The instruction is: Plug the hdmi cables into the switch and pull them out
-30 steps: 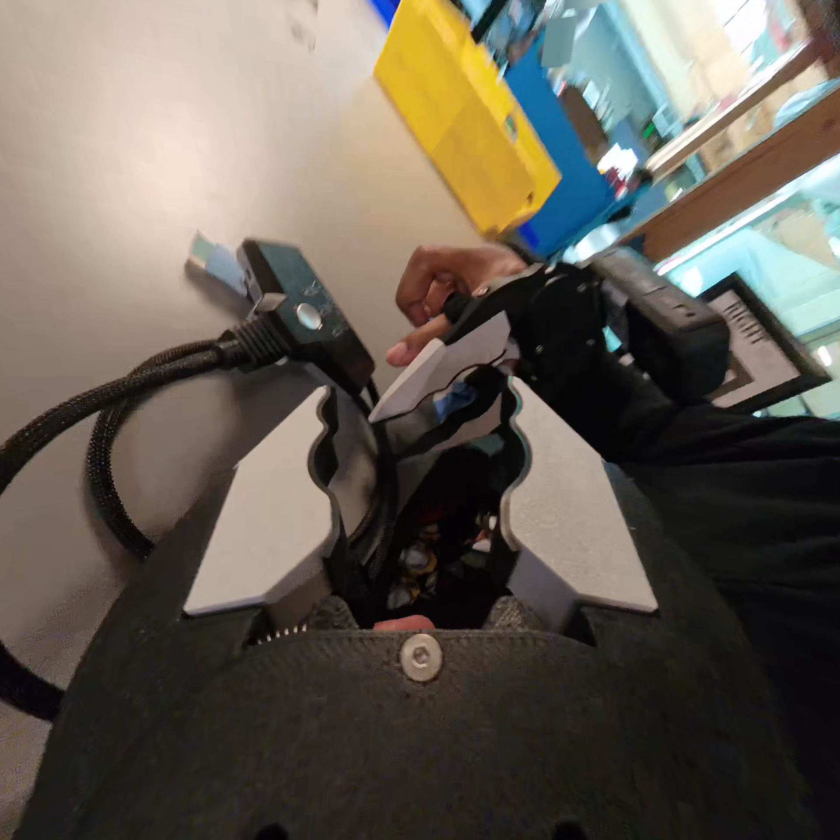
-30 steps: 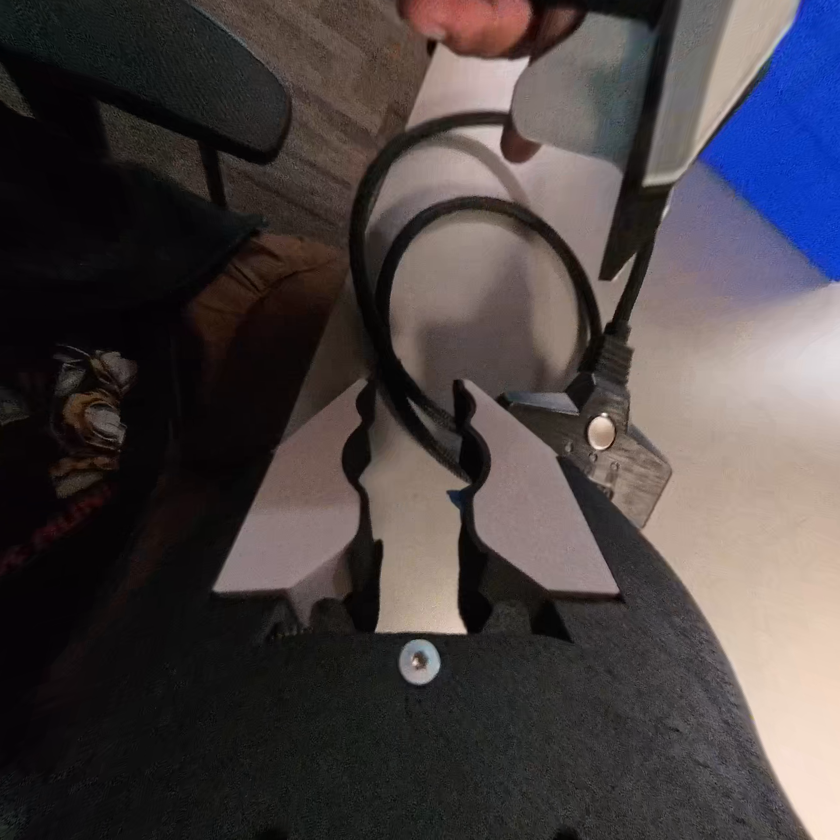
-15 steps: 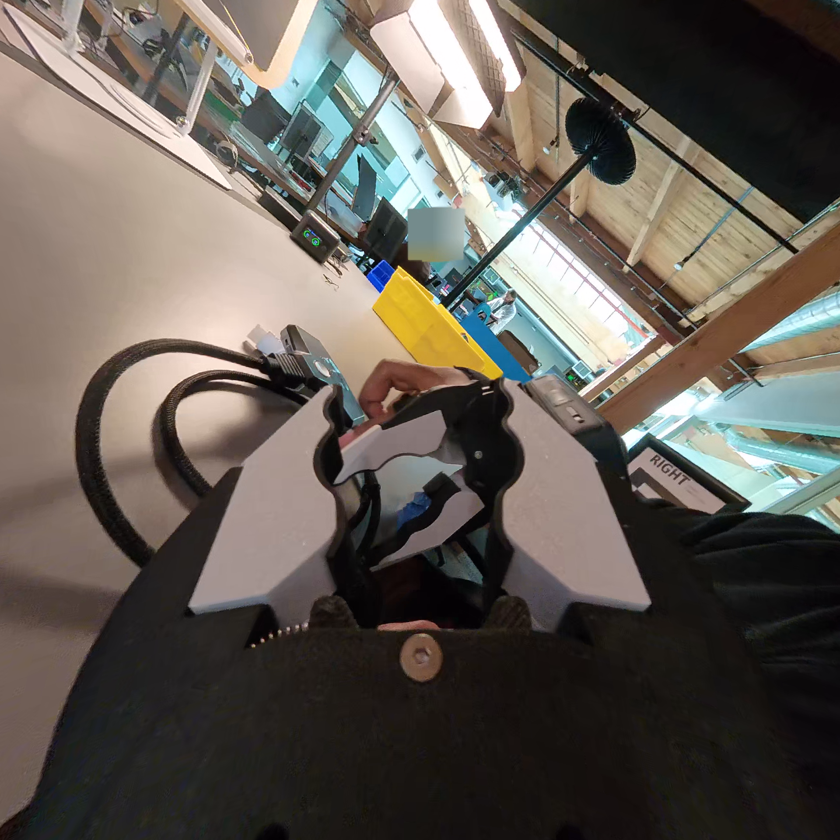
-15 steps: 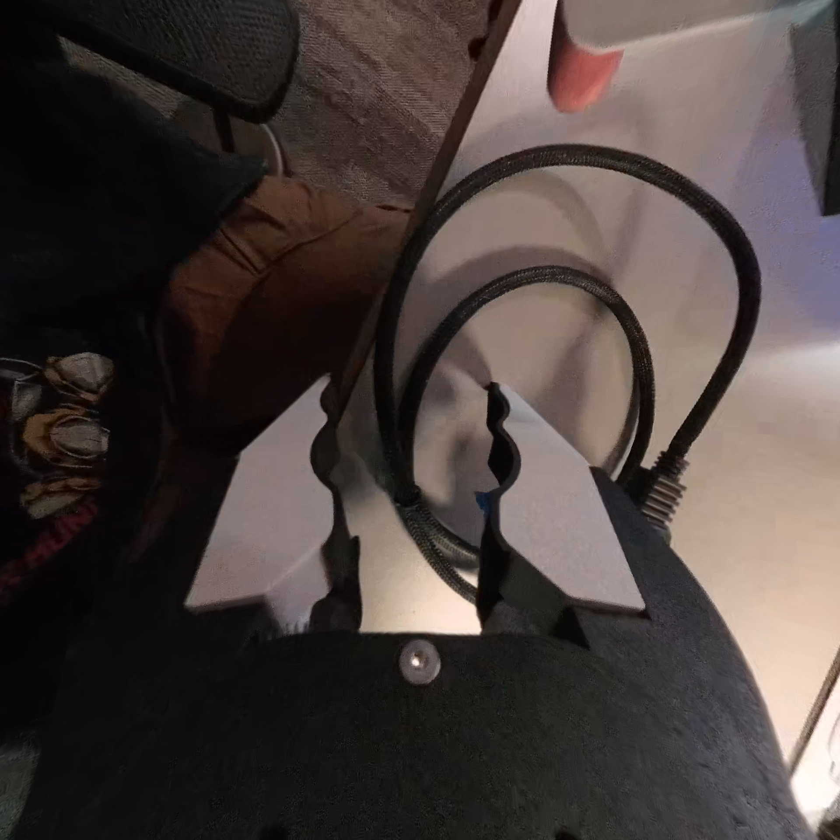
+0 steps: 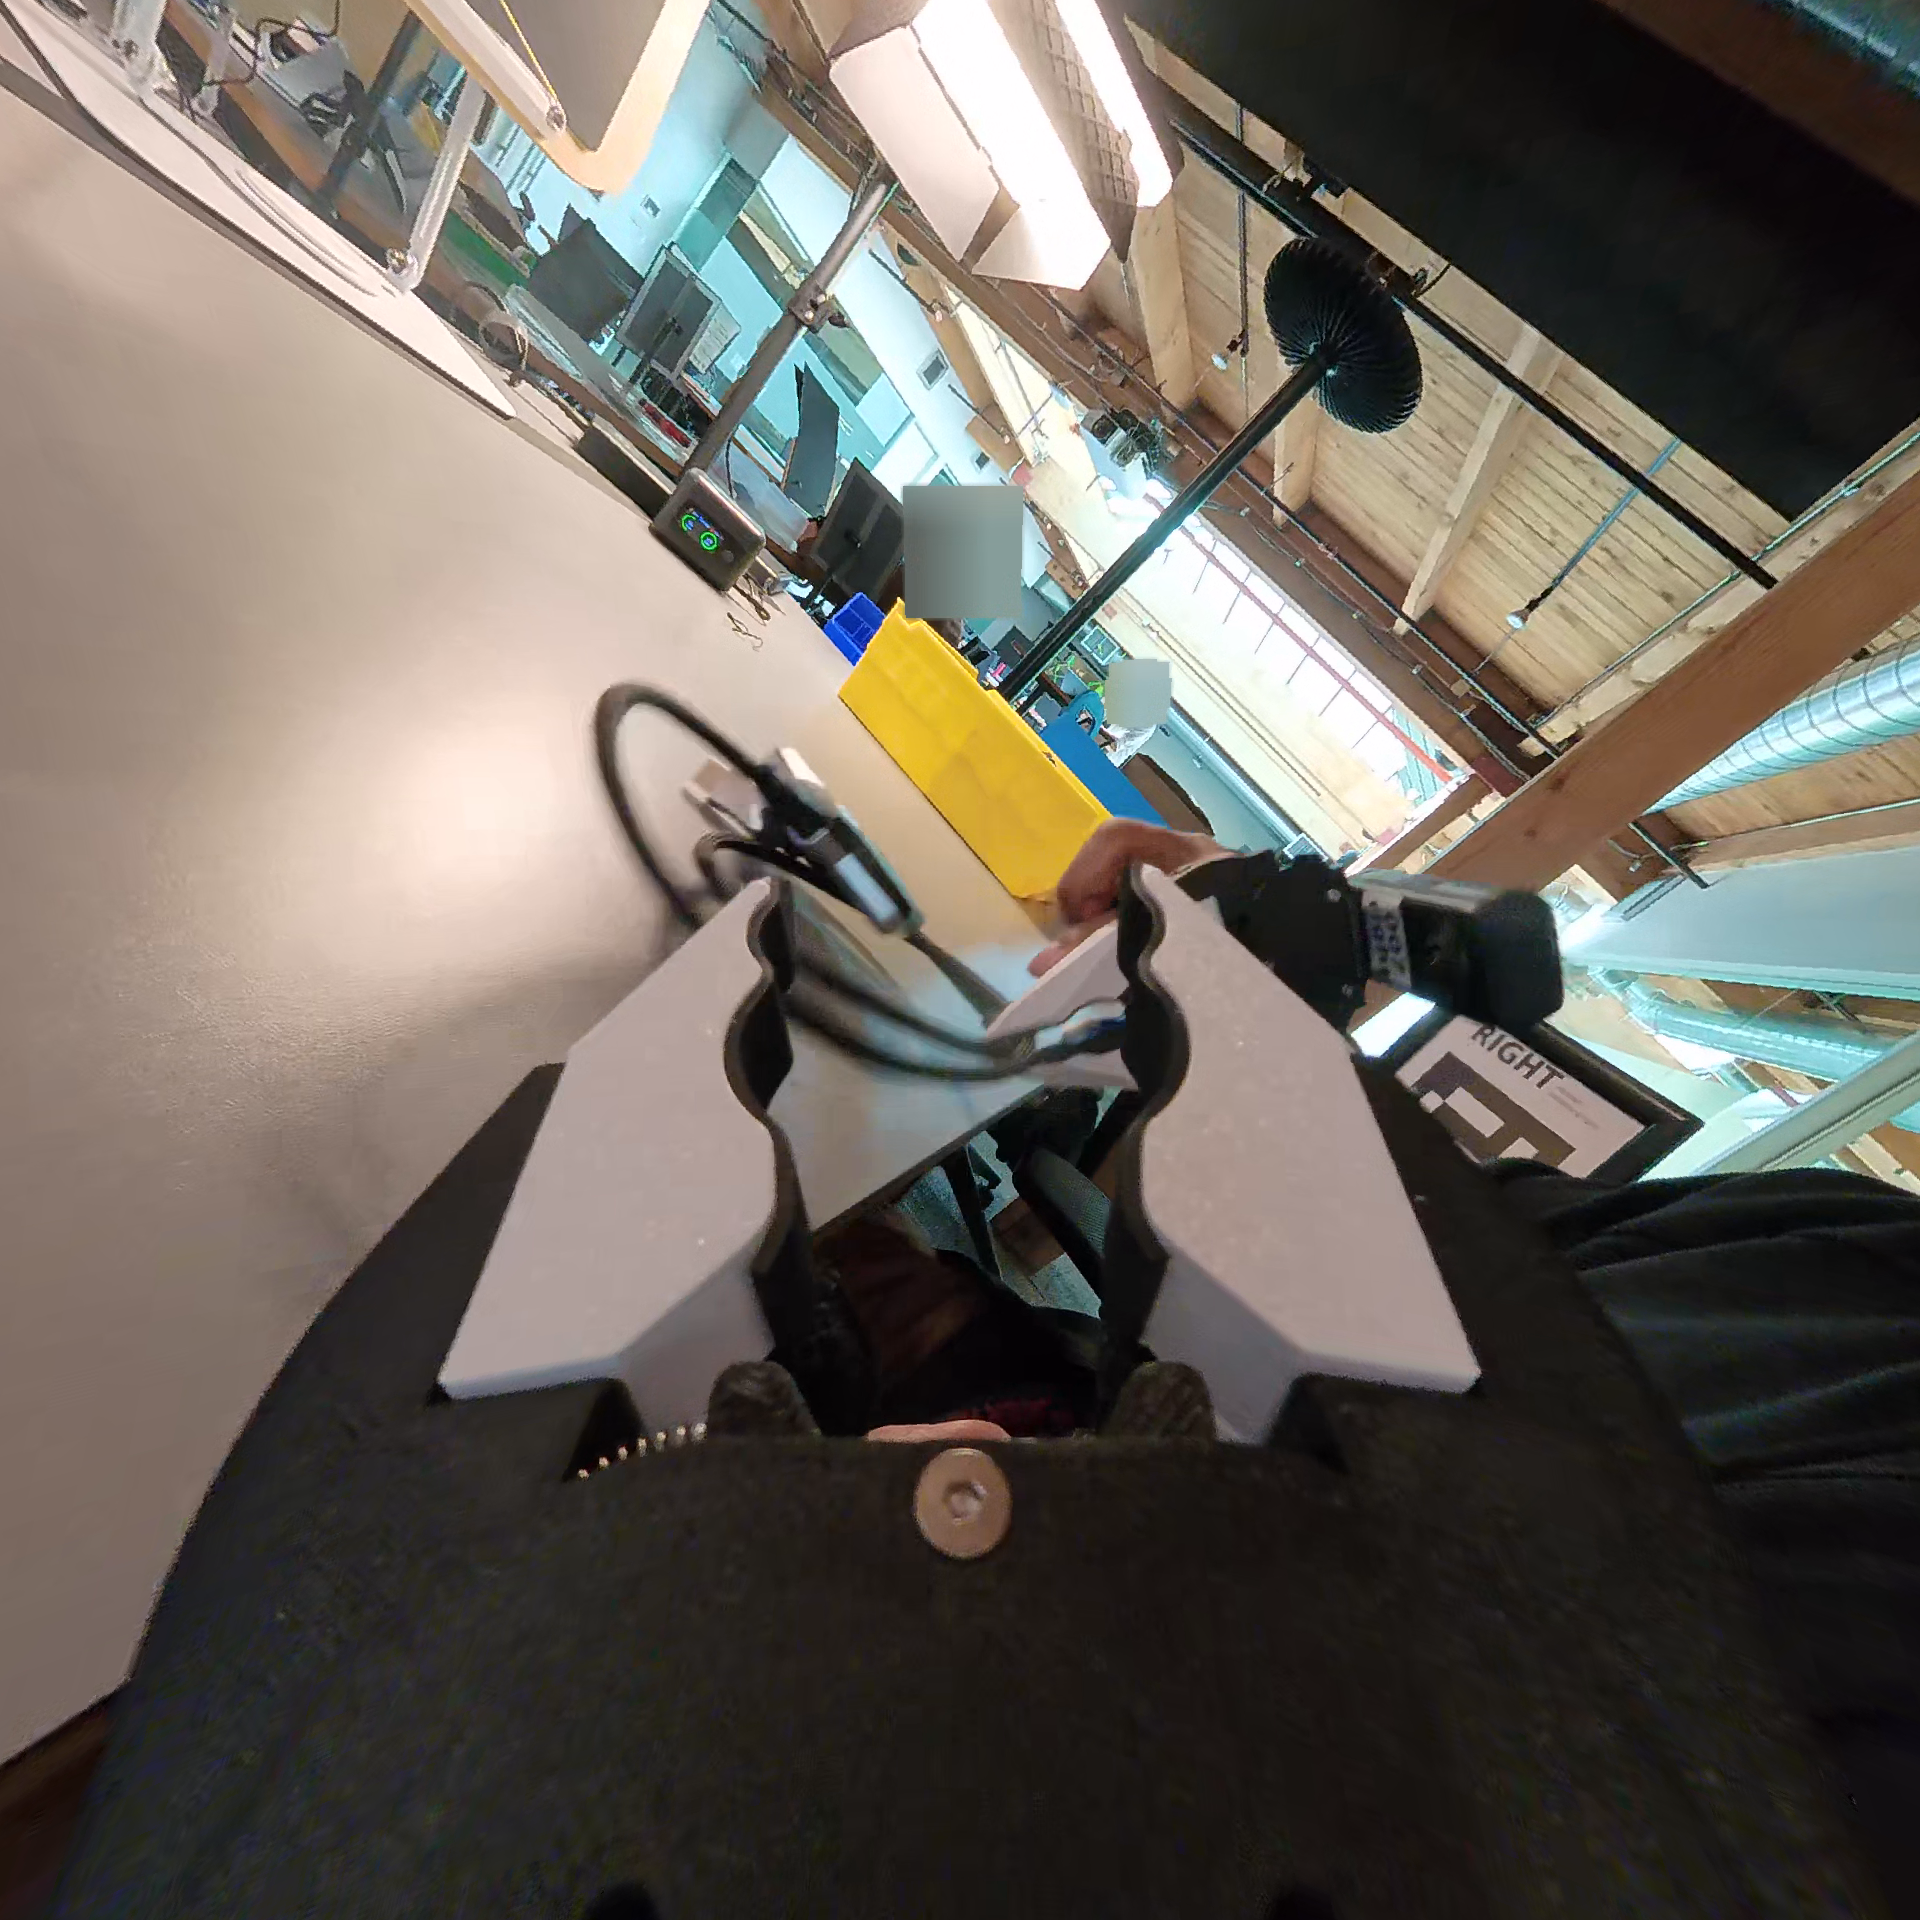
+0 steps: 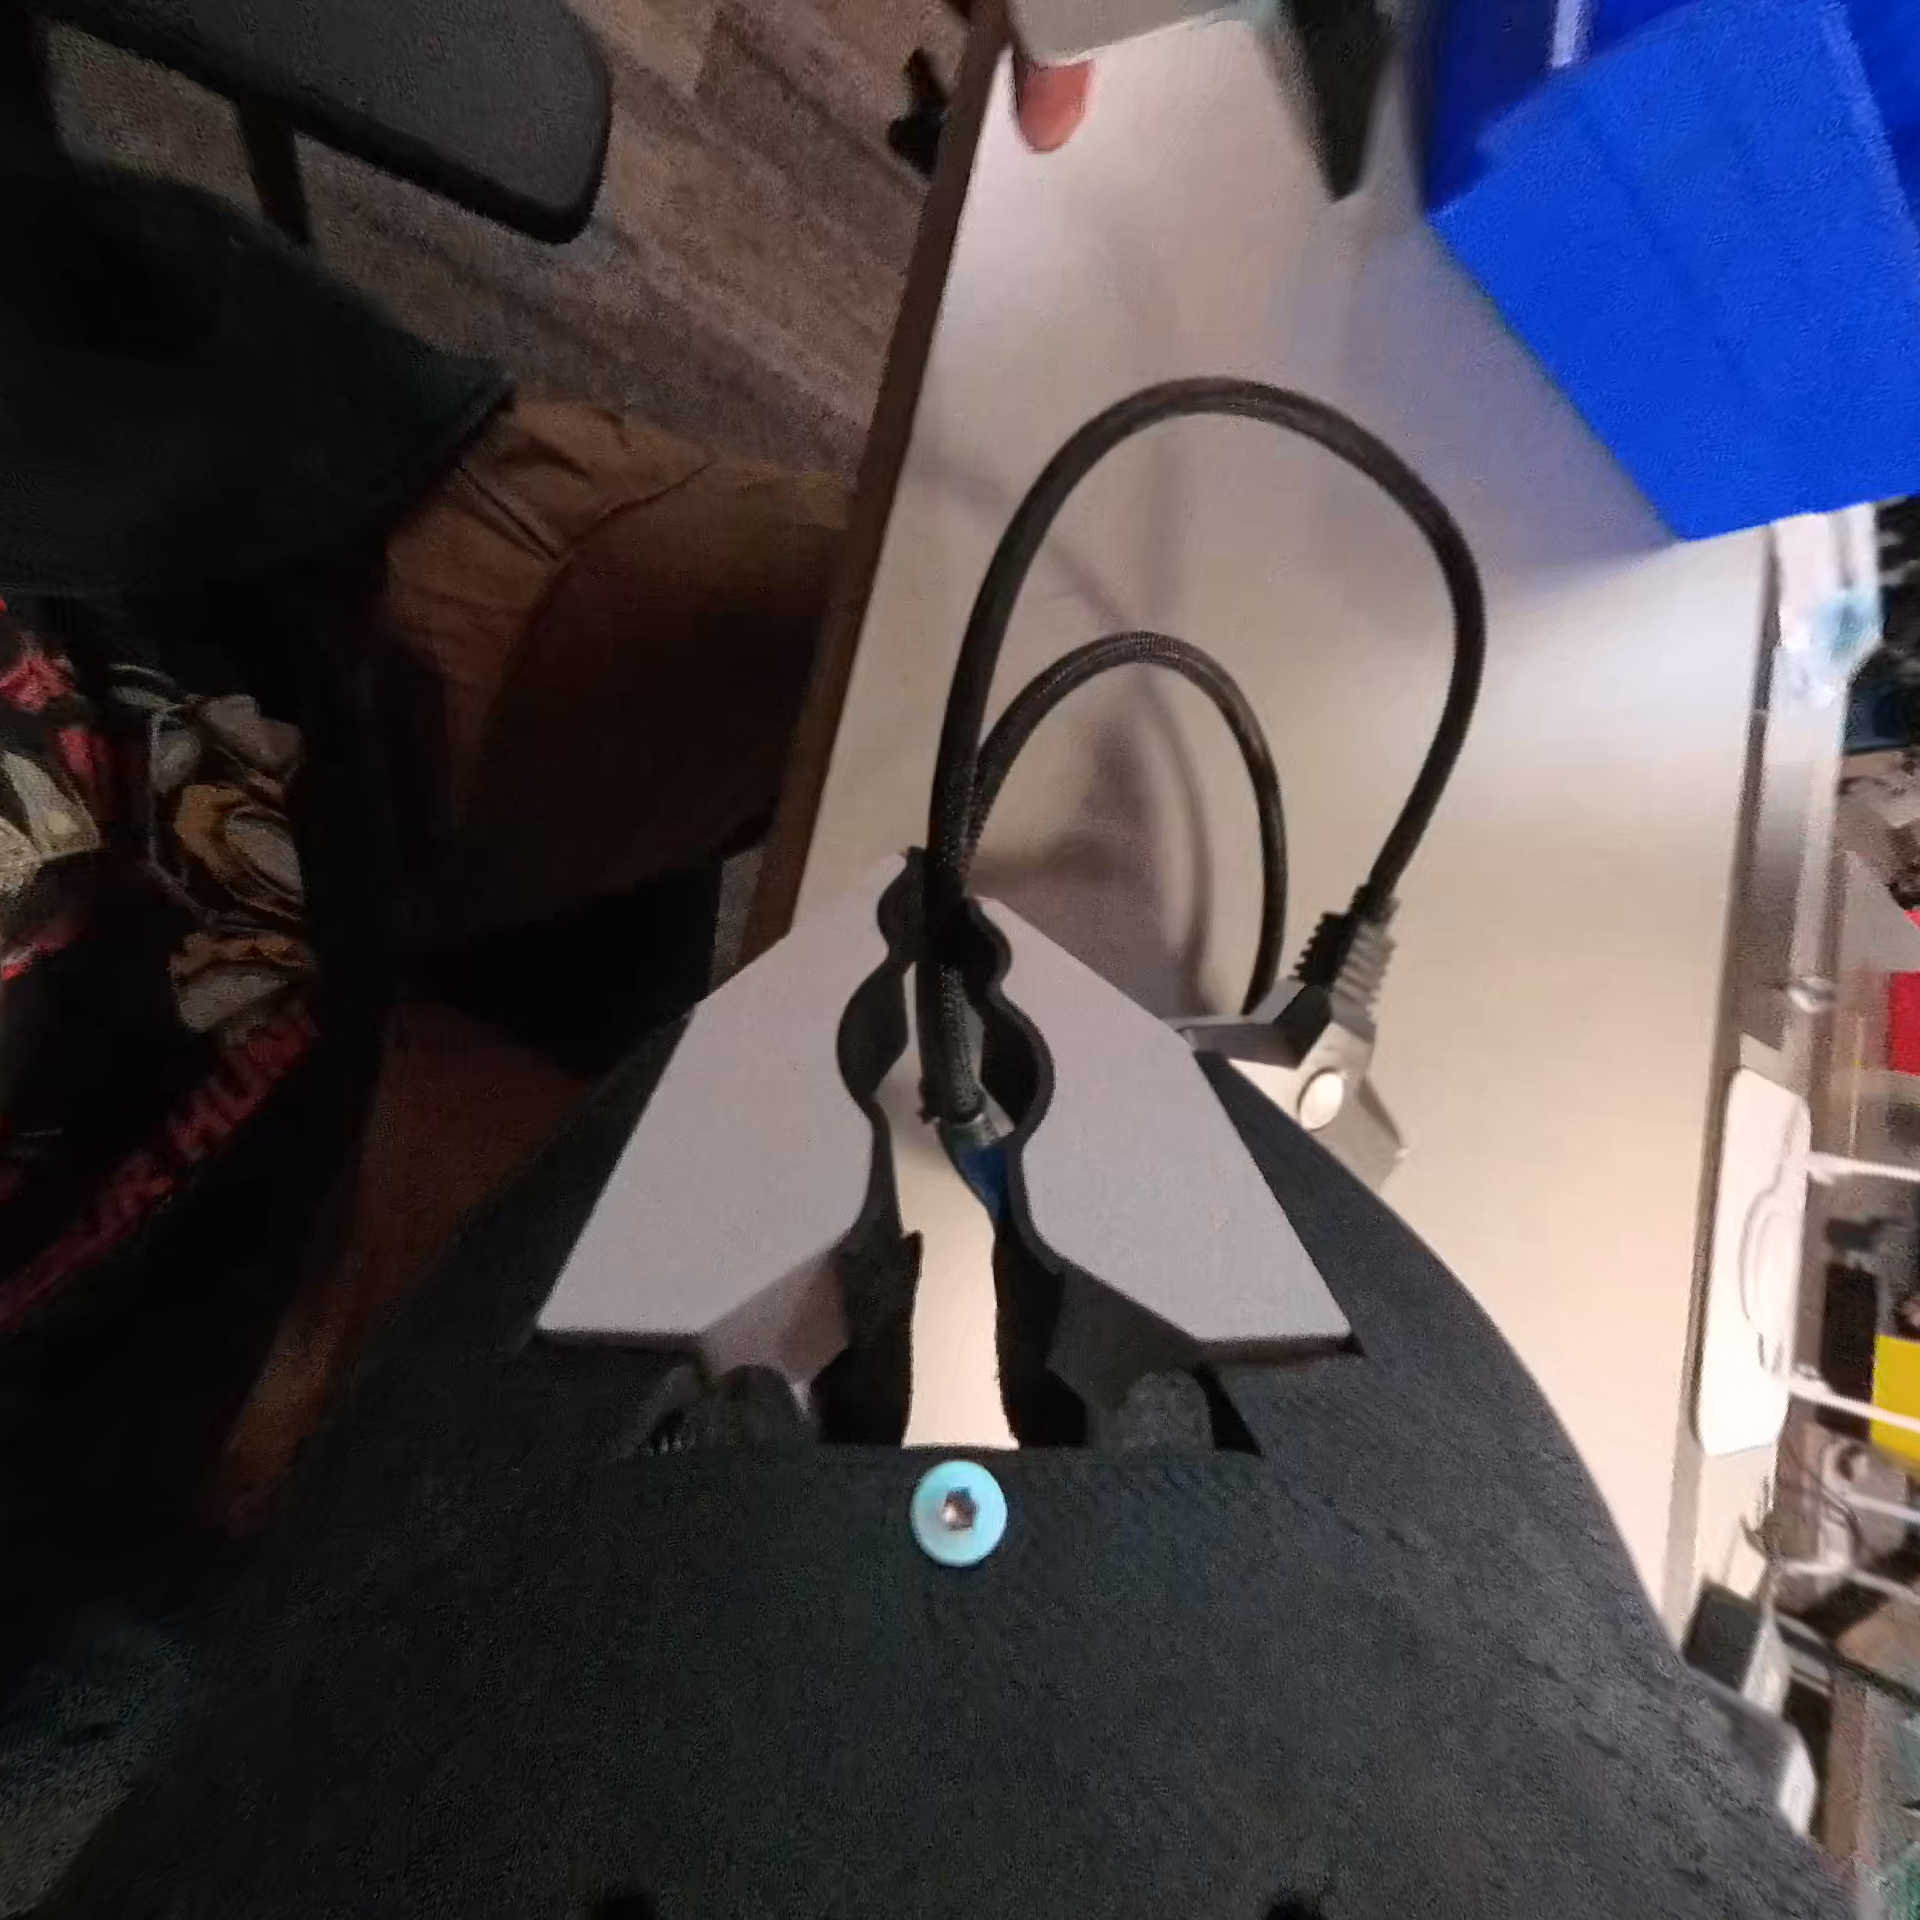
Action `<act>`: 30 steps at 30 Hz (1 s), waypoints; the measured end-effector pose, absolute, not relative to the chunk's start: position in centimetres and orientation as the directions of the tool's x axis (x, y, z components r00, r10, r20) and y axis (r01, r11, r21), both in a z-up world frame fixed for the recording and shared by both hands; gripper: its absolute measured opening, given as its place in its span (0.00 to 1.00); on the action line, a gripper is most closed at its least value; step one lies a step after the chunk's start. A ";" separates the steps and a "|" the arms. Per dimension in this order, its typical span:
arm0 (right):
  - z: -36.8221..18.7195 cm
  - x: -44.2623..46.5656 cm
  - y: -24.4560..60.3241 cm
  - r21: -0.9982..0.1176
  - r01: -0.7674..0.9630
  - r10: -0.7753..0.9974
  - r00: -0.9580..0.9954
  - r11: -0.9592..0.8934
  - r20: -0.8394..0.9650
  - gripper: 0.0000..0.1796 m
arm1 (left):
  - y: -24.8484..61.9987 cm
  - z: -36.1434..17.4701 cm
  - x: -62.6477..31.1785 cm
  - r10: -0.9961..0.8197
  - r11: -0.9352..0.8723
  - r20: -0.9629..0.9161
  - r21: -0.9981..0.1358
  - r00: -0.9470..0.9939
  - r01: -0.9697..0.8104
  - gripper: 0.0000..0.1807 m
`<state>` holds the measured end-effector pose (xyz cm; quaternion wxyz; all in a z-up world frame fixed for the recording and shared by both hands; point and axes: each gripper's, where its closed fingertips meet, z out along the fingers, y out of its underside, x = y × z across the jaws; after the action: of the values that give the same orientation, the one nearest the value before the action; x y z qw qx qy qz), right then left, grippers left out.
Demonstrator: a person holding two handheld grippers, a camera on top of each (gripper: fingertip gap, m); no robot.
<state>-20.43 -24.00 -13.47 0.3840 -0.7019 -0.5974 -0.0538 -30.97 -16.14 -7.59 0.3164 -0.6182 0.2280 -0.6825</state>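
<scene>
A black braided cable [image 6: 951, 997] is pinched between the tips of the right gripper [image 6: 948, 920]. The left gripper [image 5: 951, 899] is held wide, with nothing in it. The switch [image 6: 1314, 1081] is seen on the white table [image 6: 1143, 416], just beside the right gripper.
</scene>
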 end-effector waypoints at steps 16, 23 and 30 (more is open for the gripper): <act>6.3 0.5 -22.2 -0.819 0.559 0.331 0.803 -0.131 0.495 0.02 | -18.3 -7.8 -27.5 -0.705 -0.709 0.703 -0.699 -0.092 0.095 0.33; 7.5 7.2 -21.7 -0.877 0.425 0.276 0.891 -0.225 0.361 0.02 | -18.4 -8.0 -26.7 -0.693 -0.721 0.714 -0.687 -0.105 0.086 0.33; 4.5 8.2 -20.7 -0.844 0.460 0.251 0.882 -0.276 0.399 0.02 | -18.7 -8.7 -26.0 -0.684 -0.729 0.723 -0.682 -0.098 0.062 0.32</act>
<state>8.21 -20.65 4.53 0.5584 -0.7932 -0.2243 -0.0935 -26.00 -18.69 -8.68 0.2678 -0.6158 0.2526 -0.6966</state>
